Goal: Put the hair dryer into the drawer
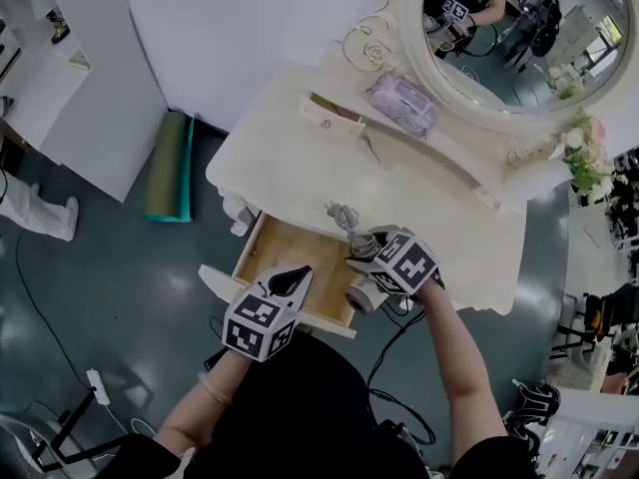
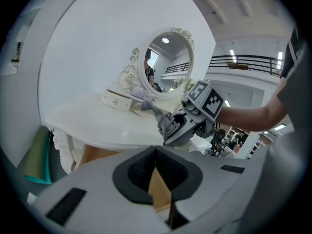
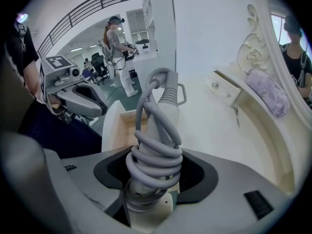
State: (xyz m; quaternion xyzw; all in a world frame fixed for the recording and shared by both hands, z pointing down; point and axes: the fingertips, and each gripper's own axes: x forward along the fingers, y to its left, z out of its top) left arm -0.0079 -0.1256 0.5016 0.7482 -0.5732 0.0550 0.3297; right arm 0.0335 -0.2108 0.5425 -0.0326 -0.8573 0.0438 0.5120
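My right gripper [image 1: 371, 262] is shut on the handle of a grey hair dryer [image 3: 158, 130], whose cord is wound round the handle between the pads. In the head view the hair dryer [image 1: 344, 218] is at the front edge of the white dressing table [image 1: 439, 228], just right of the open wooden drawer [image 1: 300, 257]. My left gripper [image 1: 298, 279] hovers at the drawer's front edge with its fingertips together and nothing in them. The left gripper view shows the right gripper [image 2: 187, 123] and the dryer [image 2: 170, 123] ahead, above the drawer [image 2: 92, 155].
At the back of the table stand a small open drawer box [image 1: 334, 118], a purple pouch [image 1: 402, 105] and an oval mirror [image 1: 519, 28]. White flowers [image 1: 584, 163] are at the right. A green roll [image 1: 170, 166] leans beside the table on the left. Cables [image 1: 394, 347] lie on the floor.
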